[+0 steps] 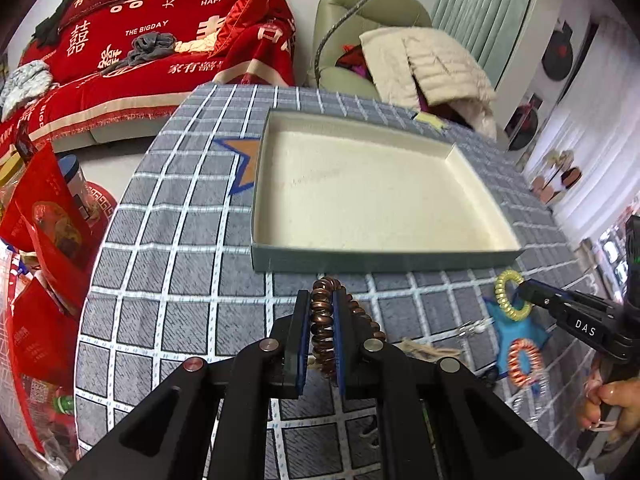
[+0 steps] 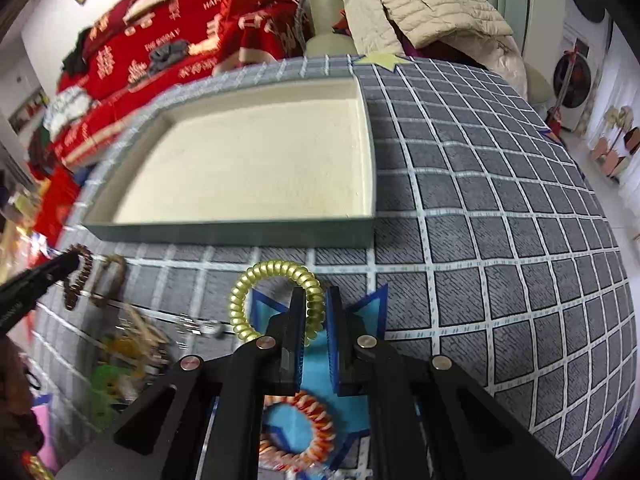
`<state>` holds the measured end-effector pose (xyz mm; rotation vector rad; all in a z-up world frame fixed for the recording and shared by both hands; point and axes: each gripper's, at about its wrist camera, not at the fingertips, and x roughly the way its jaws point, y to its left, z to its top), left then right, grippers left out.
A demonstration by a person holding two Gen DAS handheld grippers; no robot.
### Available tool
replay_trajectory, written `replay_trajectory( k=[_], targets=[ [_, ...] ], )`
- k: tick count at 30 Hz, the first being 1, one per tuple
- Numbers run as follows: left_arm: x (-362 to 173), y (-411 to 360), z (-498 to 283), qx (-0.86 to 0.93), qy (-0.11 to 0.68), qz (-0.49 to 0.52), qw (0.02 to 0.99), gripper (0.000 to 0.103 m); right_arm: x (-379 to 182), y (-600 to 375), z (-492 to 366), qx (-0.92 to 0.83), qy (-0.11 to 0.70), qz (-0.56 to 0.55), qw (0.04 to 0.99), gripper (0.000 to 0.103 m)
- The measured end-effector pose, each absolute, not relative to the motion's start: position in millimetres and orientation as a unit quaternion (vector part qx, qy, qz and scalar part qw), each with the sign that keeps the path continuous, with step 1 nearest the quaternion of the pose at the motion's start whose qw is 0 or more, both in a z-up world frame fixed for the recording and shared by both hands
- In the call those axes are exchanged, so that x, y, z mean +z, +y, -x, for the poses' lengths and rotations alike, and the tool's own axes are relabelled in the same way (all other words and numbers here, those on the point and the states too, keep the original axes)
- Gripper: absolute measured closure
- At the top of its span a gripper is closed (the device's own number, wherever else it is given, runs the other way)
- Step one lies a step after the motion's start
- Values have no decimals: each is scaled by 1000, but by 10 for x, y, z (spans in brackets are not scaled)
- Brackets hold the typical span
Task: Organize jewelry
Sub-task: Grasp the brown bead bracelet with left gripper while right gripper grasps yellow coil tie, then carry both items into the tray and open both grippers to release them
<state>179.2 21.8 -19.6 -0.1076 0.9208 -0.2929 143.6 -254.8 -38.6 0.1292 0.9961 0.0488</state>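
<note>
Both grippers, left (image 1: 323,312) and right (image 2: 316,312), angle downward, fingers pinched nearly together

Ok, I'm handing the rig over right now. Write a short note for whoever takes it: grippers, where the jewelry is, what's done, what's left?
Left gripper: shut on the brown spiral band, just in front of the tray.
Right gripper: shut on the yellow spiral band, over the blue star patch.
Tray: nothing in it yet.
Orange-and-white spiral band lies on the table near the right gripper; a blurred heap of small pieces lies between the two grippers.
Done: both bands gripped. Left: probably carry both into the tray, then the rest.
</note>
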Motion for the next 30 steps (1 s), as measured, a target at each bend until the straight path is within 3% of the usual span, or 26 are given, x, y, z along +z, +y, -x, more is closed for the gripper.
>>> replay_trajectory(
  k=[12, 20, 30],
  targets=[
    [264, -63, -2464, -139, 407, 36, 902, 72, 146, -2543, -2029, 50, 444, -92, 890, 92],
    [7, -310, -3096, -127, 430, 12, 894, 72, 9, -2561, -2618, 38, 456, -107, 883, 92],
    [-485, -488, -3359, -97, 466, -40, 879, 72, -468, -2596, -2988, 11, 494, -97, 864, 92]
  ],
)
